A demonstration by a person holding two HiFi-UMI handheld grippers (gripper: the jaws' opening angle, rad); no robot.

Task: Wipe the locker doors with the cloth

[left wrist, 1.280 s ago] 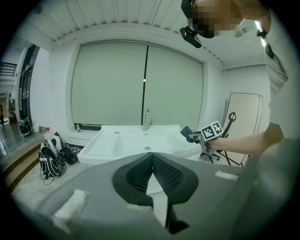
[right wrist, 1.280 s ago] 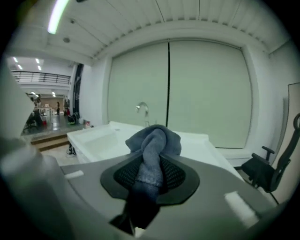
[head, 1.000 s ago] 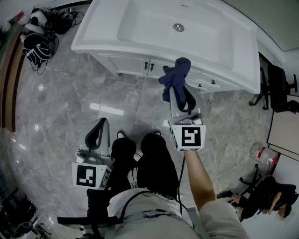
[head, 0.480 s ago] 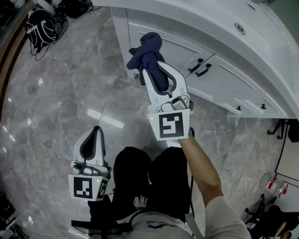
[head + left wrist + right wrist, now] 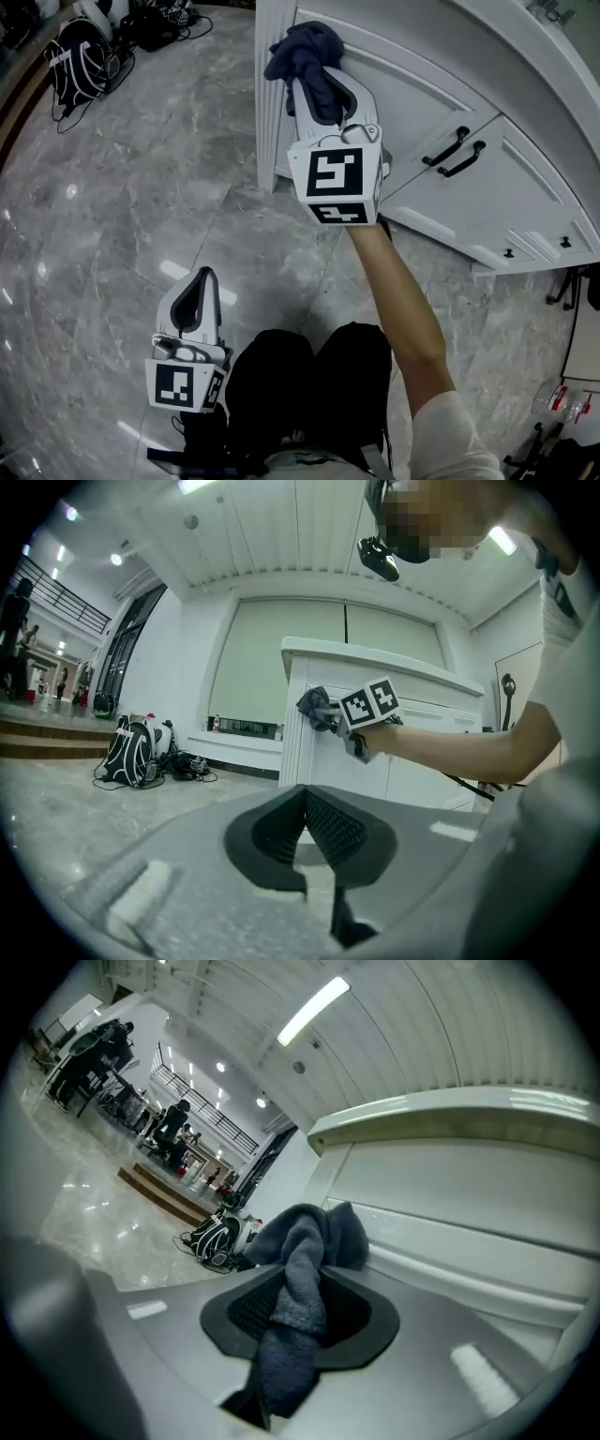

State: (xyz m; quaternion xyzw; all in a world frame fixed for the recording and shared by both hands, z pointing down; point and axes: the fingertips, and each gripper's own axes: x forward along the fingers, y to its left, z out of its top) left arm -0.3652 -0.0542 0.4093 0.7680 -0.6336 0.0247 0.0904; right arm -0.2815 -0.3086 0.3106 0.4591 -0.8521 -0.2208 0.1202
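My right hand-held gripper (image 5: pixel 314 92) grips the cloth (image 5: pixel 302 47) at the left locker door (image 5: pixel 403 94)'s far left corner, my left hand-held gripper (image 5: pixel 199 283) is closed and empty, and wiping looks barely begun

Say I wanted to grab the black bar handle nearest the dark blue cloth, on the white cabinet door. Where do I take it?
Likely the middle of the black bar handle, between its two end posts, coming straight at the white cabinet door from the front, jaws across the bar: it stands off the panel, leaving room behind.
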